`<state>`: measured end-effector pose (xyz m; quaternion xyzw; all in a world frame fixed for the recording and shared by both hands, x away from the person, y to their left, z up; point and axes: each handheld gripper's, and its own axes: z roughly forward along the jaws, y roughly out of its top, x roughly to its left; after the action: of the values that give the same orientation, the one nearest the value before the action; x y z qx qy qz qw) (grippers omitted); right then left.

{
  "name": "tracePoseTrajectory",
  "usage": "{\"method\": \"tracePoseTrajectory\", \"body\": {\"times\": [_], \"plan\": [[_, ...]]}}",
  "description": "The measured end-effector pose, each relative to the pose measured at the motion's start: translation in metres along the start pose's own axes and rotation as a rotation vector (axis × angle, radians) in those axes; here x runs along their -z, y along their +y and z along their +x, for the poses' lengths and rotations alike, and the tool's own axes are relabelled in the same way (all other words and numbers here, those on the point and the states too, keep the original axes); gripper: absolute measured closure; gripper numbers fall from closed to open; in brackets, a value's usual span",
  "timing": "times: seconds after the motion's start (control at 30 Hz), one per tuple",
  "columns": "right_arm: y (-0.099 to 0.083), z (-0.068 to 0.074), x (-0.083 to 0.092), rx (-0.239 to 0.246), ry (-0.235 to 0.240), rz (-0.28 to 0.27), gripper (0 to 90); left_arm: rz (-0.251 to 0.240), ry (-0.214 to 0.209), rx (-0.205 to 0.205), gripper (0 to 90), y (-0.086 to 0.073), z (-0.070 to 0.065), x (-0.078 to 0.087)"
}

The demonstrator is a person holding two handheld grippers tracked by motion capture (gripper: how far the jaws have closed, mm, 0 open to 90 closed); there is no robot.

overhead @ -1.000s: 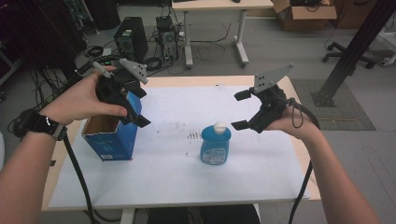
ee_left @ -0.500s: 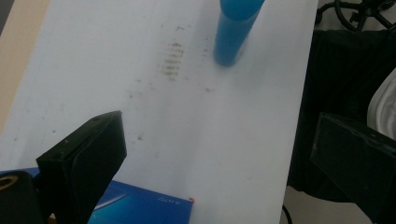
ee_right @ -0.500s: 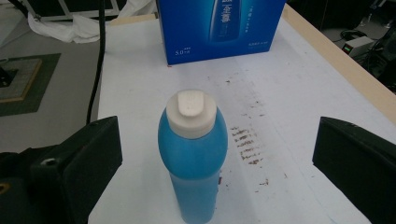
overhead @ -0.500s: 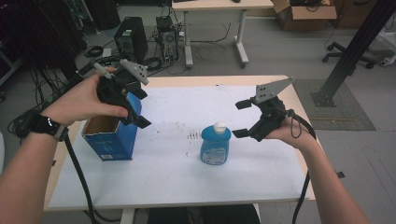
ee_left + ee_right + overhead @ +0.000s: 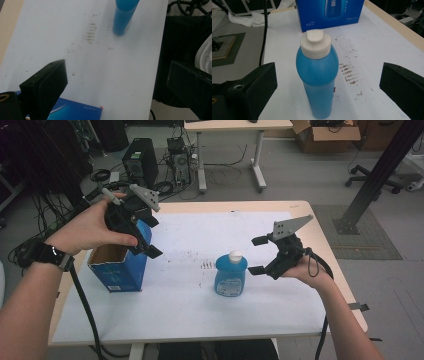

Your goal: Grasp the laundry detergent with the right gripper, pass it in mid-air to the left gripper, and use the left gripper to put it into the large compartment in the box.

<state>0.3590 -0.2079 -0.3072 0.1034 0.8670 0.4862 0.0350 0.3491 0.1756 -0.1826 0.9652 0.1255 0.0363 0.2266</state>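
Observation:
A blue bottle [image 5: 231,275] with a white cap stands upright near the middle of the white-covered table [image 5: 200,315]. My right gripper [image 5: 256,255] hovers just right of it, open, jaws facing the bottle and apart from it. In the right gripper view the bottle [image 5: 318,82] stands between and beyond the two jaws, untouched. An open-topped blue box [image 5: 117,262] stands at the table's left. Over its right edge my left gripper [image 5: 151,236] is held open and empty. The left gripper view looks down on the box's top edge [image 5: 75,111] and the bottle [image 5: 123,17] farther off.
Brown smudges [image 5: 206,265] mark the white sheet left of the bottle. The table's wooden edge [image 5: 320,240] shows at the right. Beyond the table stand another desk [image 5: 230,150], a computer tower [image 5: 137,162], cables and a cardboard box [image 5: 327,130].
My right gripper has moved down and left, closer to the bottle's side. The left gripper has stayed over the box.

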Motion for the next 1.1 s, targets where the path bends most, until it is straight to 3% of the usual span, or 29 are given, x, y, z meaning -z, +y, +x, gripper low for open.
{"method": "tracePoseTrajectory", "body": {"times": [0.53, 1.1], "plan": [[-0.026, 0.002, -0.023, -0.027, -0.005, 0.004, 1.5, 0.011, -0.015, -0.001, 3.6, 0.001, 0.001, -0.007], [-0.039, 0.003, -0.048, -0.033, 0.008, -0.01, 2.8, 0.011, -0.017, 0.0, 3.6, 0.0, 0.001, -0.006]]}}
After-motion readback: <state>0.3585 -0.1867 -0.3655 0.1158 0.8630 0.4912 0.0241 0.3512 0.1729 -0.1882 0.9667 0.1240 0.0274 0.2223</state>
